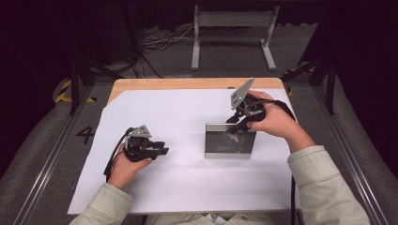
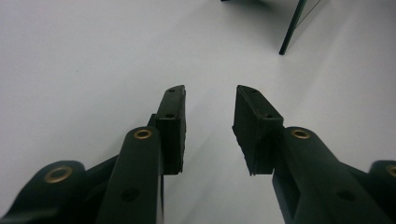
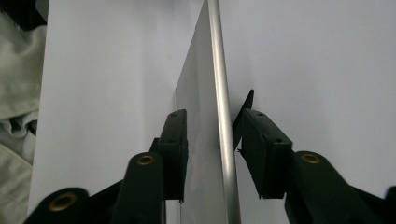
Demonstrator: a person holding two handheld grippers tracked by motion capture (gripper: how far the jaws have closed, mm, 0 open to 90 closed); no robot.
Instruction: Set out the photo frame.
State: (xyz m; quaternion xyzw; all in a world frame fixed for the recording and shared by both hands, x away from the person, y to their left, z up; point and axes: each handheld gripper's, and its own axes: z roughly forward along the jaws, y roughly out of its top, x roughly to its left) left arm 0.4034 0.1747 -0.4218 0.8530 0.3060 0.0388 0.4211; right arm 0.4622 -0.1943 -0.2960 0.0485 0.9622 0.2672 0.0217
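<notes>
A small silver-framed picture frame with a dark glass front stands upright on the white sheet, right of centre. My right gripper comes down over its top edge. In the right gripper view its jaws straddle the silver top rail, one pad on each side with a small gap, so they stand open. My left gripper rests low on the sheet at the left, open with nothing between its pads. The frame's edge shows far off at the top right of the left gripper view.
The white sheet covers most of a wooden table. Beyond the far edge the floor holds a grey metal stand and loose cables. Aluminium rails run along both sides of the table.
</notes>
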